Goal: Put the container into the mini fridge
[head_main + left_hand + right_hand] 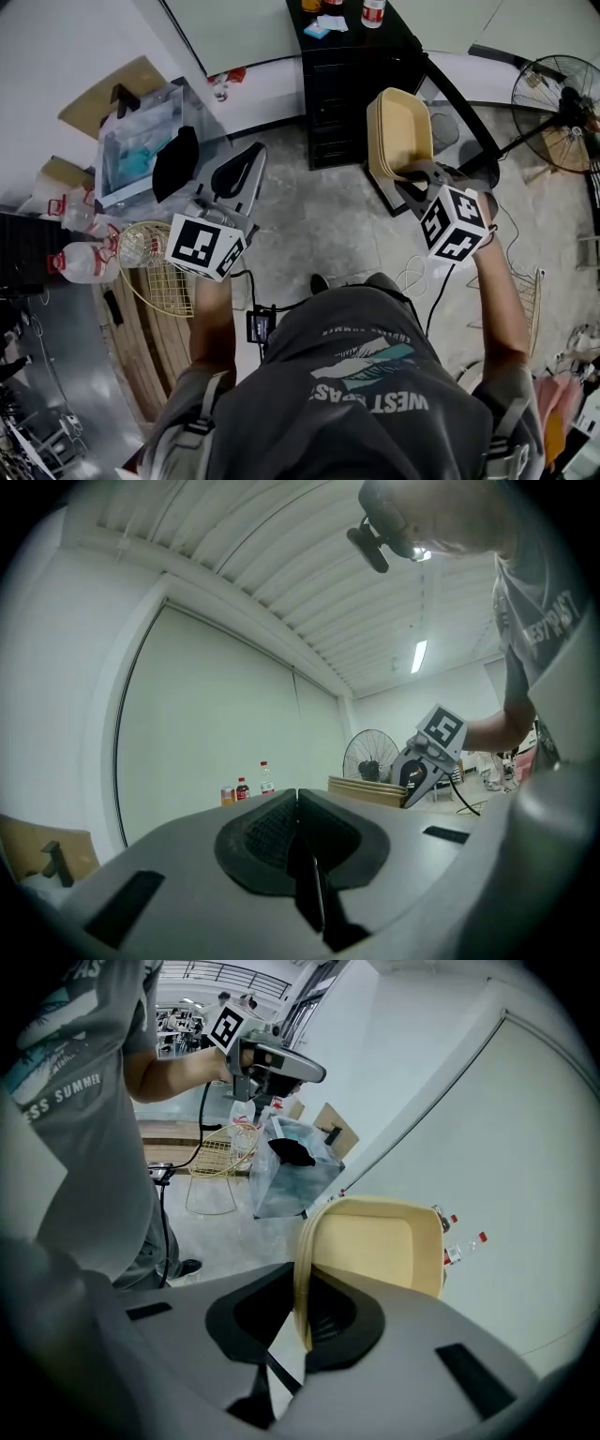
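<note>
1. The left gripper (296, 803) is clenched on nothing, its jaws pressed together, held up in front of the person's chest.
2. The right gripper (298, 1312) grasps the rim of the container (375, 1241), a tan tray held in the air, tilted on edge with its hollow side up.
3. Beyond the container, not touching it, stands a black cabinet (352, 84) with bottles (373, 11) on top.
4. Farther right, a fan (558, 108) stands on the floor.
</note>
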Available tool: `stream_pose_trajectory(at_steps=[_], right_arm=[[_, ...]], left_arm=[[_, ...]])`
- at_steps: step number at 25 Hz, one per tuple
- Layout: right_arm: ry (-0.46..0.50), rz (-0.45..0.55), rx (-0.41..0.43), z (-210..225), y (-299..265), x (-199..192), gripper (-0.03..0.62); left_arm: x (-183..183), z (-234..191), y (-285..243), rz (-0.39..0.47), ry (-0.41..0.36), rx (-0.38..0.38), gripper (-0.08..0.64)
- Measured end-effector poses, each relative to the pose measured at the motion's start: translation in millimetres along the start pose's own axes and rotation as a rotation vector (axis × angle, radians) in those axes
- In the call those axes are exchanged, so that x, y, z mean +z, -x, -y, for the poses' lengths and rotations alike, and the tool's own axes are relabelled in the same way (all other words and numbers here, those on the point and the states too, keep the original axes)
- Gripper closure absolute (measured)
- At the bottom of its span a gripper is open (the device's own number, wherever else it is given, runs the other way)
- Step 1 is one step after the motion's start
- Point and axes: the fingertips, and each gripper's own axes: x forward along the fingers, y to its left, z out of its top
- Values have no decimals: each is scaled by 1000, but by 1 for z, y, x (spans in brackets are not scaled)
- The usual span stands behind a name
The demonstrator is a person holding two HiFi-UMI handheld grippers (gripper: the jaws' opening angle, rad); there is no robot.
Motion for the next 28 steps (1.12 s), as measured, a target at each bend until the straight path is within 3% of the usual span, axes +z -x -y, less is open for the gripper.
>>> stream_pose_trajectory(at_steps=[16,28], right_arm=[[65,28,33,34,-36,8,548],[94,78,91,87,-93,-17,548]], left_arm=[[-8,-25,-3,-17,2,78,538],[-20,-43,-56,-73,-4,146,538]])
